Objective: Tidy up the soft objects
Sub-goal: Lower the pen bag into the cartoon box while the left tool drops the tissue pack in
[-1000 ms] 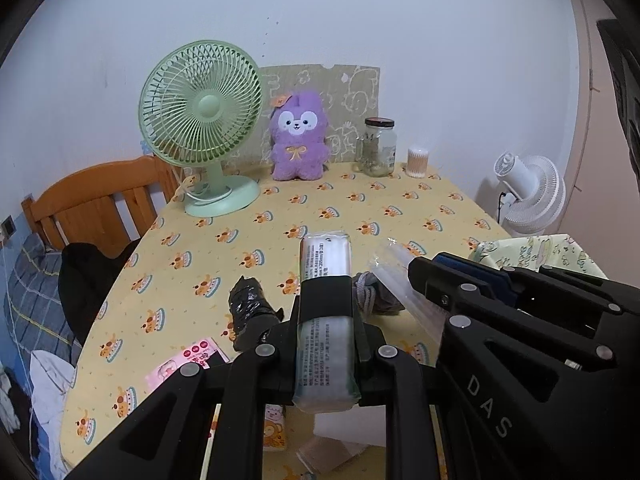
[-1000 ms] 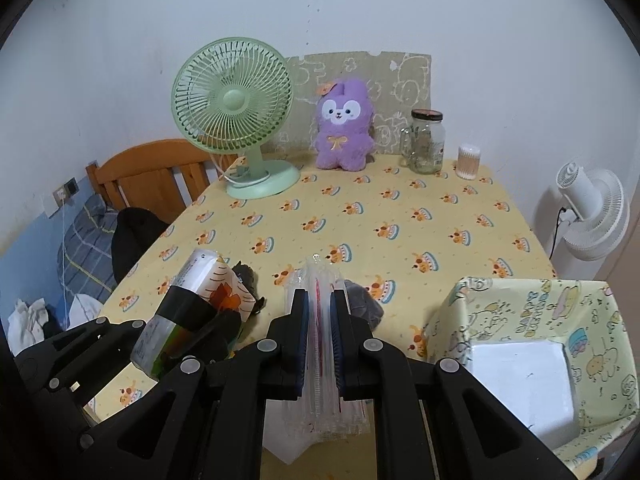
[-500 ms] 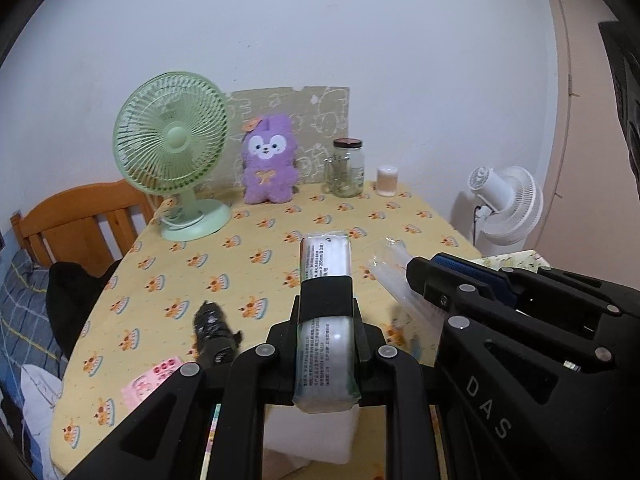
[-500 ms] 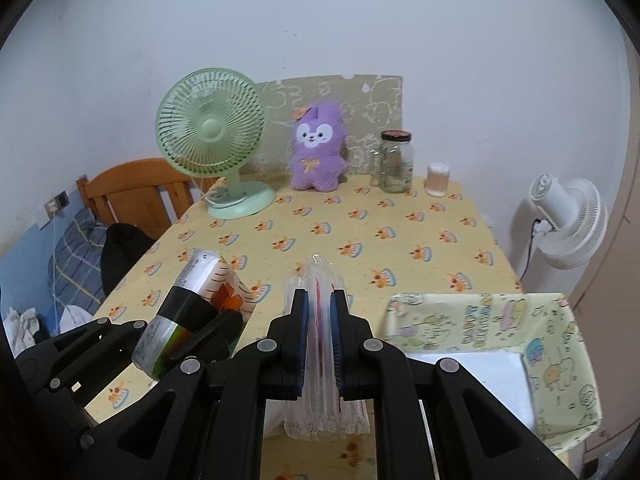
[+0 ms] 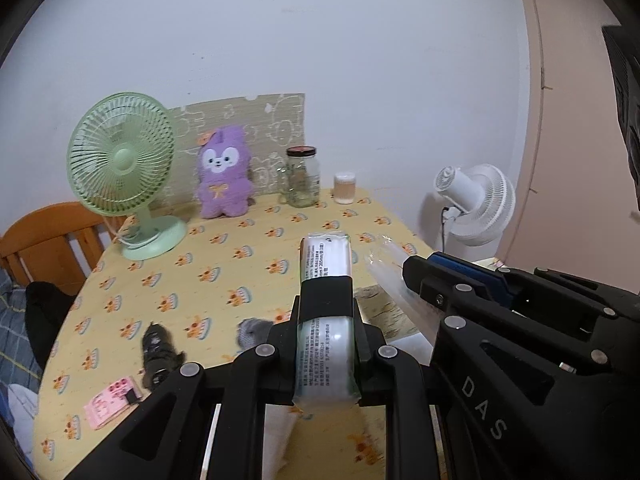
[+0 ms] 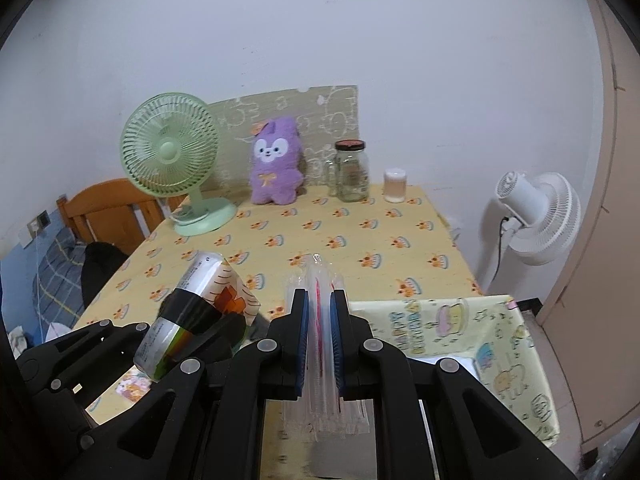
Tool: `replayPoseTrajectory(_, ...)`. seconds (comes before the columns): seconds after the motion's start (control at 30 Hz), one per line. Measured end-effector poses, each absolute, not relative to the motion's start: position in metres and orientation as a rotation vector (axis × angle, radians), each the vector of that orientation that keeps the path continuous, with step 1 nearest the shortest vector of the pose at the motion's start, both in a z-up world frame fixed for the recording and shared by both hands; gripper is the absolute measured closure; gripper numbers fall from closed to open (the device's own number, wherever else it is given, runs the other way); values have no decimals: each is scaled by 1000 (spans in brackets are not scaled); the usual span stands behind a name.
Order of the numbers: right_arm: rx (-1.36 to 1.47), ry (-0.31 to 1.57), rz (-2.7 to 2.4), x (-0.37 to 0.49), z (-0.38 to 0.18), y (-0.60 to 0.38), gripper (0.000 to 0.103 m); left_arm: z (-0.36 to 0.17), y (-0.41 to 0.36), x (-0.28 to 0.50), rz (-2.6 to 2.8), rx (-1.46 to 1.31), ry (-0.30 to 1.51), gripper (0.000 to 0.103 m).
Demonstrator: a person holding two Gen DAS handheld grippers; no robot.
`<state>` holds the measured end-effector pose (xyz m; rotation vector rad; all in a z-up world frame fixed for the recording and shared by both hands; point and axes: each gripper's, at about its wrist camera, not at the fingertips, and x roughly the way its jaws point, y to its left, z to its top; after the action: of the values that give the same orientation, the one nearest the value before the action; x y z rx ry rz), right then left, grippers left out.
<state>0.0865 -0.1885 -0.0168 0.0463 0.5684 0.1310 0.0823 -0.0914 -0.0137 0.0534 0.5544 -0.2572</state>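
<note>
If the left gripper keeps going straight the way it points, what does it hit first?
Likely nothing soon: the left gripper, shut on a tissue pack, points over bare tablecloth. Farther on stands the glass jar, though depth is unclear.

We see a table [image 5: 224,280] in yellow patterned cloth. Along its far edge stand a green fan [image 5: 124,168], purple plush [image 5: 224,176], glass jar [image 5: 302,176] and small cup [image 5: 345,188]; near its left edge lies a pink card [image 5: 110,400].

Yellow cake-print tablecloth [image 6: 360,240] — mint fan [image 6: 170,152], purple plush [image 6: 276,168], possibly grey lump [image 5: 252,330].
</note>
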Motion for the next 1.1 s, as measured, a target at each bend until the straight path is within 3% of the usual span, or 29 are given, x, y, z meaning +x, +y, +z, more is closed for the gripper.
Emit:
replayPoseTrajectory(0.7,86,610,1,99,-44,-260,90,-37,-165,107,-387,105,633,85)
replayPoseTrajectory(0.83,92,640,-27,103,-54,-271,90,-47,-176,112,-394,122,666,71)
replayPoseTrajectory(0.9,105,654,-30,105,-58,-276,90,-49,-182,112,-395,148,677,69)
replayPoseTrajectory(1.1,110,649,-22,103,-59,-280,90,-47,-188,106,-396,183,660,43)
